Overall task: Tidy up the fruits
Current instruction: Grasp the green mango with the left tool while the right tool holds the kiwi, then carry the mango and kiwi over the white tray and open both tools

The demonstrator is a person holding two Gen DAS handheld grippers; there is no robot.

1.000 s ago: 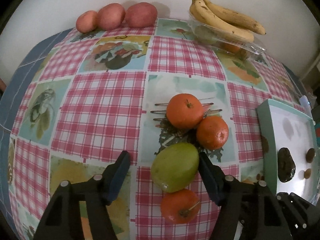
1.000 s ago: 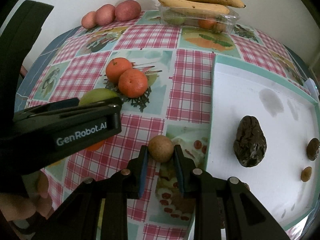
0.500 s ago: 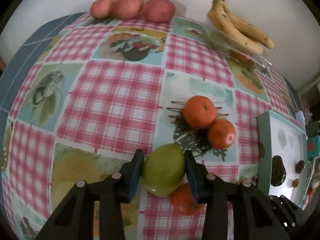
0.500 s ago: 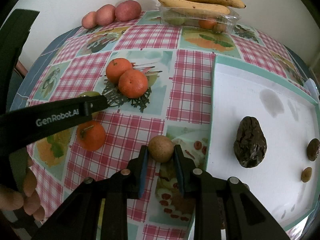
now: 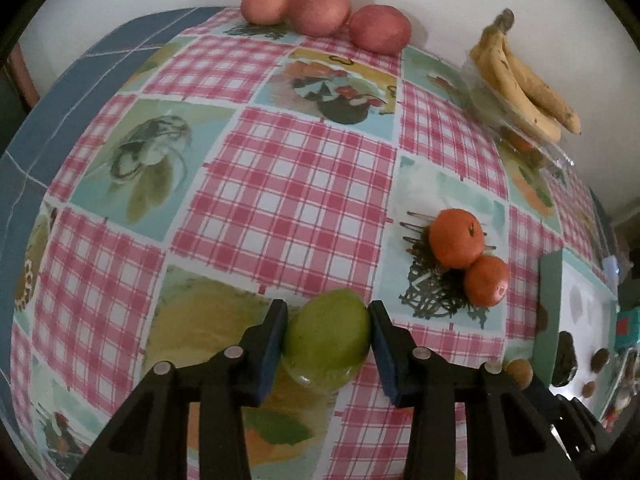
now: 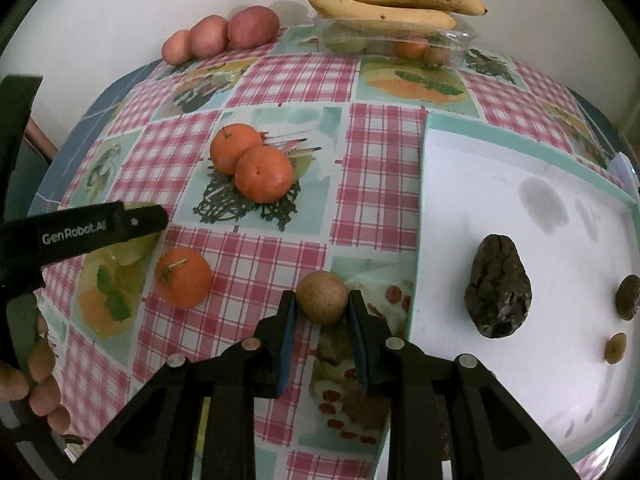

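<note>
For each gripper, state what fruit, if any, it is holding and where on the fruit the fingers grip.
The left gripper holds the green fruit, pads on its two opposite sides. The right gripper holds the small brown fruit, likewise across its sides.

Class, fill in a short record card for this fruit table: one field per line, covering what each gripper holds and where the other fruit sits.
left gripper: shut on green fruit
right gripper: shut on small brown fruit
oranges touching each other: two, on the tablecloth
lone orange: apart, nearer the grippers
red fruits: three in a row by the wall
bananas: lying on top of a clear box
tray: holds a dark wrinkled fruit and smaller brown pieces
</note>
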